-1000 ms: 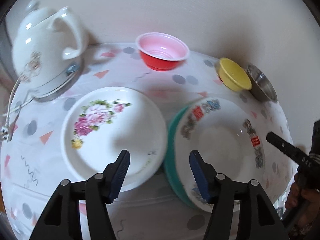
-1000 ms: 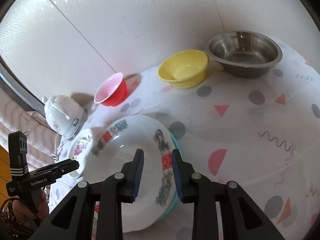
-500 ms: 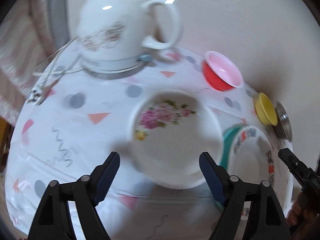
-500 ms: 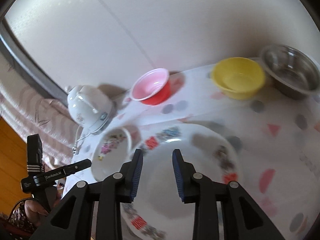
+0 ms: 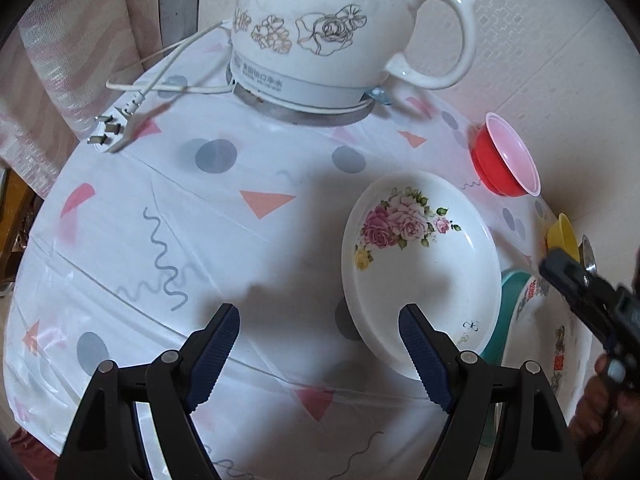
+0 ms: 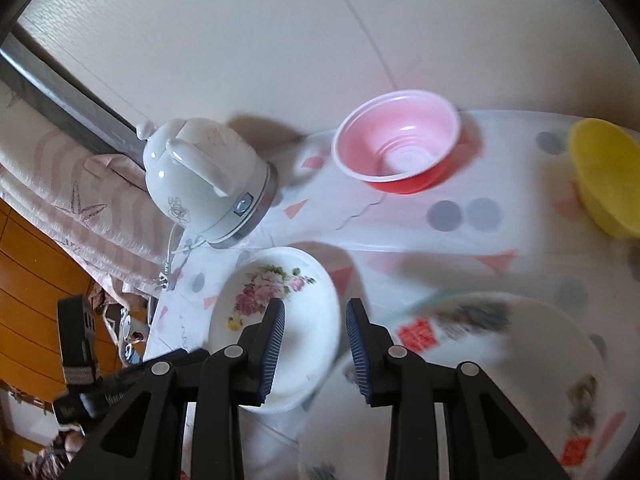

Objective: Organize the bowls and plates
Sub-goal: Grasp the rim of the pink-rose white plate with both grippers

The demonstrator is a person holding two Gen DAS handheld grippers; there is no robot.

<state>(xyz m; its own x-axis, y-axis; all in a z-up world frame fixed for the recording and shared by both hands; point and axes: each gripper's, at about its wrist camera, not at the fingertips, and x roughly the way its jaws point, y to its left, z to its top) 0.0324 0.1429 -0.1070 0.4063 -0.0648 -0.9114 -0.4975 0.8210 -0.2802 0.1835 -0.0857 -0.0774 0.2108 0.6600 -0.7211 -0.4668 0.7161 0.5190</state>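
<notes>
Left claw (image 5: 318, 354) wide apart, empty; right claw (image 6: 316, 346) part-open, empty, over rose plate (image 6: 276, 300). Risk: pad clipping rim, plate sliding off counter (image 5: 240, 248).

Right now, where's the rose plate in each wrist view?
Left wrist: rose plate right of centre, beside the left tongs' right finger.
Right wrist: lower centre-left, partly behind the right tongs' left finger.
Shared landmark: white kettle, beyond the plate in both.
</notes>
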